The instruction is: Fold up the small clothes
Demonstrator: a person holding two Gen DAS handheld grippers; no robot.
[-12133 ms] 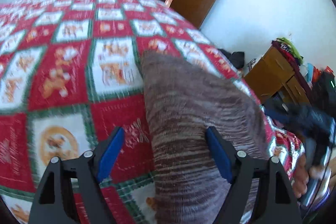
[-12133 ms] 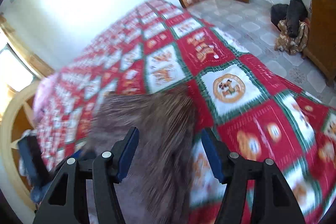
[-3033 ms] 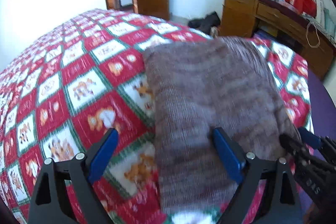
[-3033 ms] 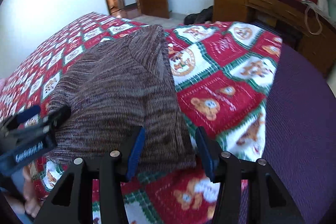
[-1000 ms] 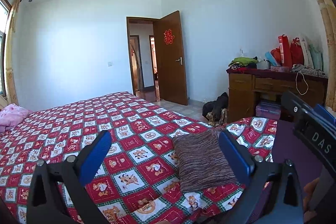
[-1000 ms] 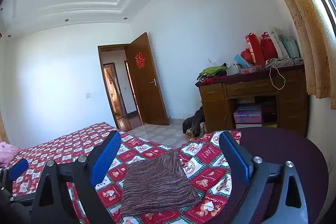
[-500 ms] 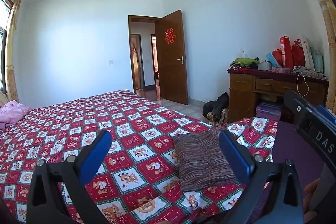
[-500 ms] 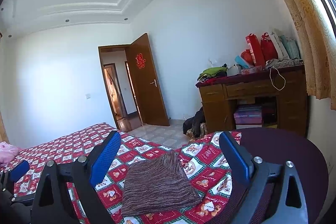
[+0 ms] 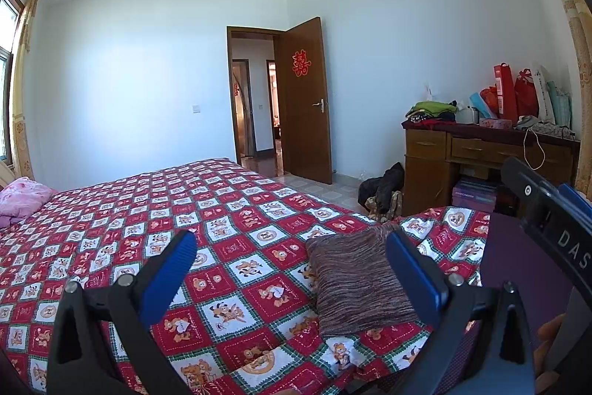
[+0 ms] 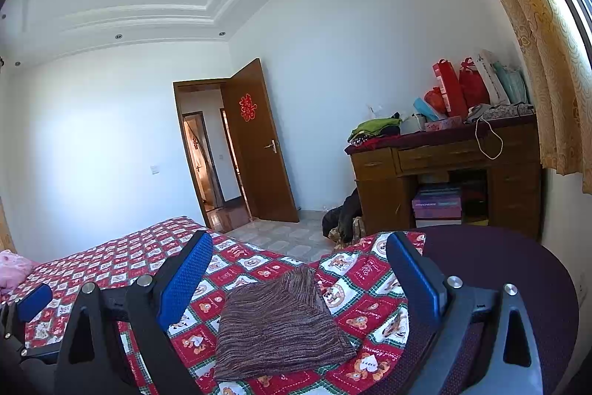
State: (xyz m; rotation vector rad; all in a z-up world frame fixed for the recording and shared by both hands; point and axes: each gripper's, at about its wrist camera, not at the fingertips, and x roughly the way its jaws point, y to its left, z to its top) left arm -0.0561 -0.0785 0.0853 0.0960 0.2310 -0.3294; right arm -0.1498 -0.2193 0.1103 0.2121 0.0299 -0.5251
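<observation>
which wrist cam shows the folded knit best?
Right wrist: the folded brown knit garment lies whole and unobstructed between the open fingers. In the left wrist view, the same garment has its right edge cut off by the blue finger pad.

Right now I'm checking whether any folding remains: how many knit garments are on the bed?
1: the folded brown knit garment lies on the bedspread near the bed's corner, neither gripper touching it. A pink fabric lies far away.

White walls (image 9: 148, 80), brown door (image 9: 305, 99) open, wooden desk (image 10: 444, 173) w/ bags, tiled floor (image 10: 281, 236), curtain (image 10: 547, 62) rt.
</observation>
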